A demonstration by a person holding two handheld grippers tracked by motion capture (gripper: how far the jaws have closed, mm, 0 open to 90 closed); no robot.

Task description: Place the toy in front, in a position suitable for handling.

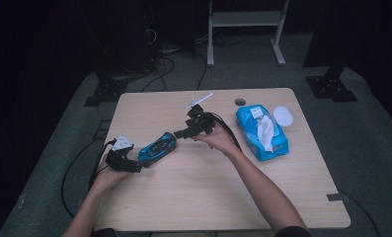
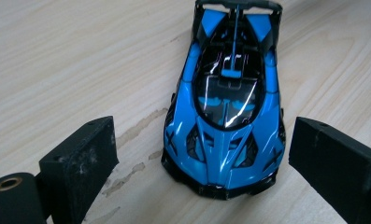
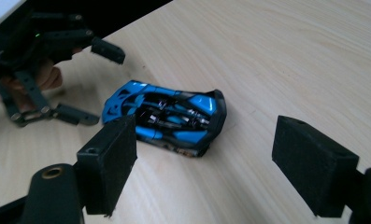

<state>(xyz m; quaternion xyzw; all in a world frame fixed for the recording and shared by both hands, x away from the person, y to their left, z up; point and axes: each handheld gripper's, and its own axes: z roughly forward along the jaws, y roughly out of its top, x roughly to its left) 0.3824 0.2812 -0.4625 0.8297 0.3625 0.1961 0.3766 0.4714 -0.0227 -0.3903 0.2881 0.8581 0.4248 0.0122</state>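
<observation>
The table is the biggest thing before me, pale wood. On it at about two o'clock from its middle lies a blue wipes pack, a white wipe poking out of its top, with a round white lid just beside it at its one o'clock. A small hole sits in the top at the pack's eleven o'clock.

The car, blue and black, stands on its wheels at about ten o'clock from the table's middle. In the left gripper view its nose points straight at me, between my spread jaws but not touched by either.

My left claw sits at the car's seven o'clock, spread wide, holding nothing.

My right claw hovers at the car's two o'clock, just beside its tail, also spread wide and empty. In the right gripper view the car lies near the left jaw, apart from both, and my left claw shows beyond it.
</observation>
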